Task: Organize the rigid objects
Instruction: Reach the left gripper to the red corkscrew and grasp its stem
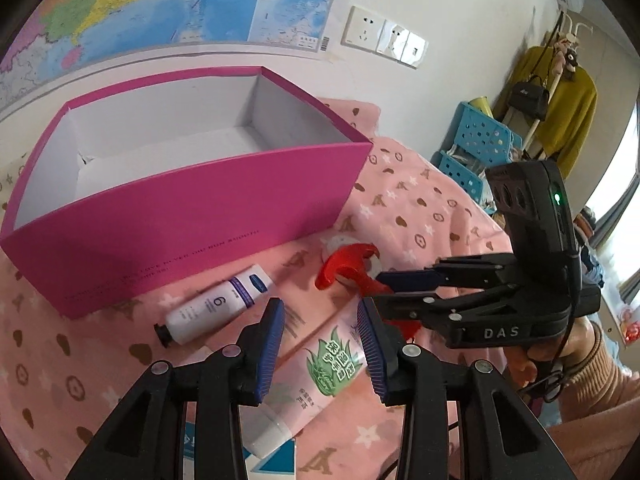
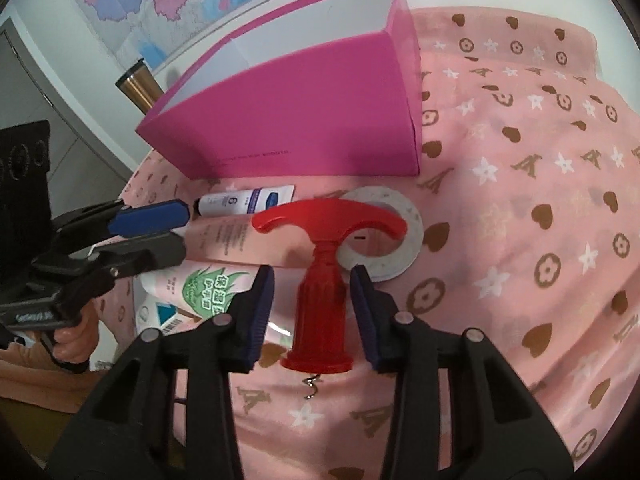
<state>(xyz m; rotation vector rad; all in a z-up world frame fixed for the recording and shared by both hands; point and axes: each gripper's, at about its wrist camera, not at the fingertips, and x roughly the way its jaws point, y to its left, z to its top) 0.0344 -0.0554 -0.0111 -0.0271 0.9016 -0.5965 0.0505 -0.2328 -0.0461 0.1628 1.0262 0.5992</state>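
Note:
An open magenta box (image 1: 188, 208) (image 2: 304, 108) with a white inside stands on the pink patterned cloth. In front of it lie a white tube marked 6 (image 1: 216, 306) (image 2: 240, 202), a pink aloe tube (image 1: 316, 368) (image 2: 208, 284) and a red corkscrew (image 2: 324, 288) (image 1: 348, 268). My right gripper (image 2: 312, 312) (image 1: 376, 292) is open, its blue pads either side of the corkscrew's body without touching. My left gripper (image 1: 322, 344) (image 2: 182, 226) is open above the aloe tube.
A grey ring-shaped disc (image 2: 400, 240) lies under the corkscrew's handle. A blue and white carton (image 1: 276, 460) lies under the aloe tube. A metal flask (image 2: 138, 84) stands behind the box. Blue baskets (image 1: 476, 144) and a coat rack (image 1: 556, 112) are at the right.

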